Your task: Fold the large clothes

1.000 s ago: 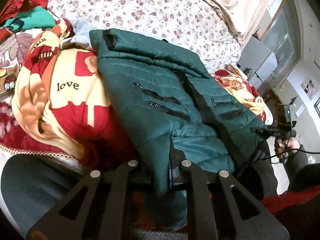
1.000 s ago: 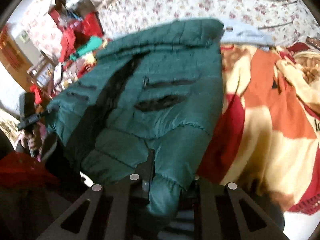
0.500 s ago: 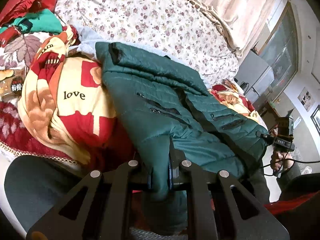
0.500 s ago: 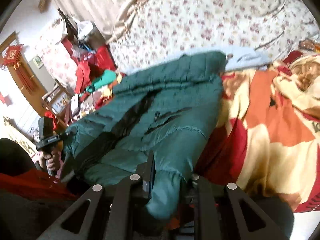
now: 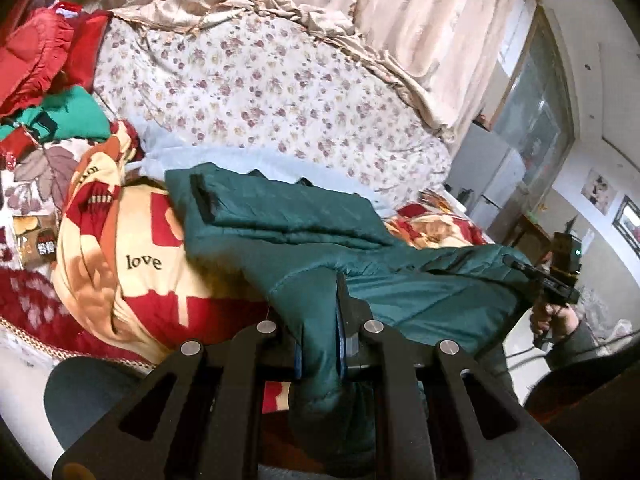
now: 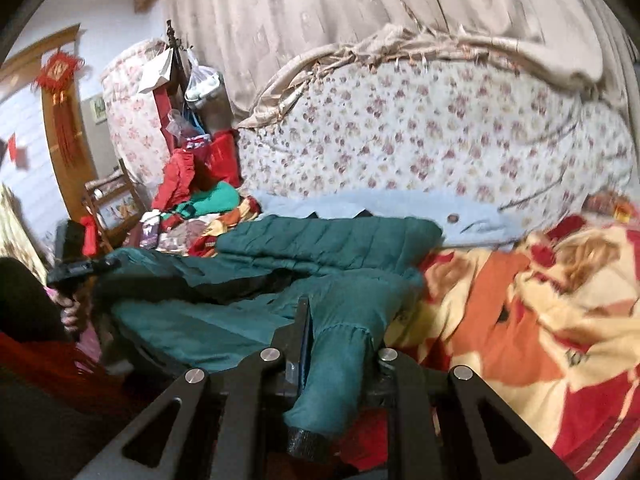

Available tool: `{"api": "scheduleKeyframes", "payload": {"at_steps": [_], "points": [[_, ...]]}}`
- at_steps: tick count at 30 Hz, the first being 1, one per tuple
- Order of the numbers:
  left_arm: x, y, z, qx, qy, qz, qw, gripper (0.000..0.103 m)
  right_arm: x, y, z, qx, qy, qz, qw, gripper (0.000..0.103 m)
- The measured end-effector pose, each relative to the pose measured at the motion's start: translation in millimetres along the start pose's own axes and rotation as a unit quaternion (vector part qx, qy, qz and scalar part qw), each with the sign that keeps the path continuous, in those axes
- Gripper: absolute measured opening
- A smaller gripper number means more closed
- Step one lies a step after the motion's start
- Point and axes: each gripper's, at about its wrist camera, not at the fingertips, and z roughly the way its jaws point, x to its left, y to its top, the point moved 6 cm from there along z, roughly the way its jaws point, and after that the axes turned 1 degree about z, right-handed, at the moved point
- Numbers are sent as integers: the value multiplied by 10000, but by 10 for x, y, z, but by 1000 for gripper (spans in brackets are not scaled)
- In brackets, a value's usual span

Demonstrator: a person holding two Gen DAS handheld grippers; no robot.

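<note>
Both tongs are clamped on the dark green quilted puffer jacket (image 5: 288, 220) – left tongs (image 5: 320, 344), right tongs (image 6: 336, 356) – hem lifted off the bed's near edge, collar resting on the bed; fingertips buried in fabric.

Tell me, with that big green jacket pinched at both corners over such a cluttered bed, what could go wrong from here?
The puffy green jacket is held only by thin pinches of fabric in the left gripper and right gripper; the slick padding might slip out. Its far end rests on the red and cream blanket, so it could drag that rumpled blanket along. The jacket also sags between the jaws, so any fold may land crooked.
</note>
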Motion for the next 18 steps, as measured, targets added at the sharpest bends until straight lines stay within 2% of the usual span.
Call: {"api": "scheduleKeyframes", "payload": {"at_steps": [4,8,11,18], "points": [[24,-45,135,80,313,39,9995,12,13,-32,127,-21,-111,-99,9999,14],[19,-126,189,187,442,108,9988,12,14,-109,219,103,-78,-109,9999,14],[10,-179,216,263,493,148,9983,13,-39,-138,276,239,-42,116,9996,14],[130,-126,324,216,472,-141,9986,14,-87,-82,369,229,-393,205,9988,14]]}}
